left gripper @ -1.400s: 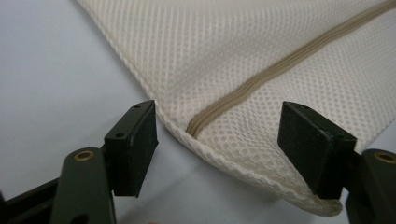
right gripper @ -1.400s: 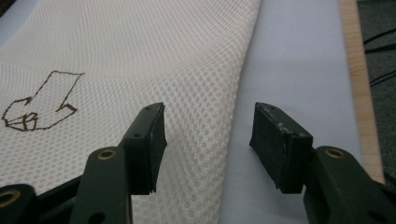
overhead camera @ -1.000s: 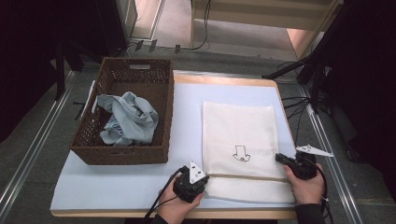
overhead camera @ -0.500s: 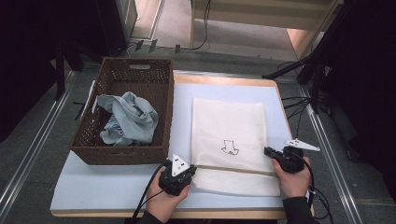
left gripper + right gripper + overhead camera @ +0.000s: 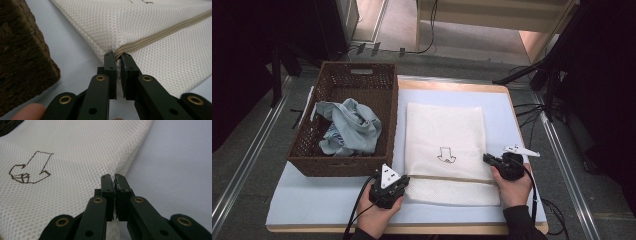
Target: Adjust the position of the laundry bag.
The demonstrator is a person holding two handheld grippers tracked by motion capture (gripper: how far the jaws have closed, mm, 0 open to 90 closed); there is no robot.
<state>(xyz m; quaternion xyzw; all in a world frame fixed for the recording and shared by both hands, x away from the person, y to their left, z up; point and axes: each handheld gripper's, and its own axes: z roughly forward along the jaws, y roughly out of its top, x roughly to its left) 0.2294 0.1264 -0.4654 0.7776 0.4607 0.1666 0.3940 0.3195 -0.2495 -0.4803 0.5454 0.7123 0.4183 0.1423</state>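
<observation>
Though clamped flat, honeycomb-mesh bag

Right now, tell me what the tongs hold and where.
Both hold the white mesh bag: left tongs at its zipper end, right tongs on its opposite side edge.

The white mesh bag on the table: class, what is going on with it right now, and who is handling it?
A person holds a gripper in each hand, and both are clamped on the white mesh laundry bag lying flat on the pale blue mat. The left gripper pinches the bag's edge at the end of its beige zipper; the right gripper pinches the opposite side edge, near the printed arrow mark. Beside the bag stands a brown wicker basket with crumpled light blue cloth inside.
</observation>
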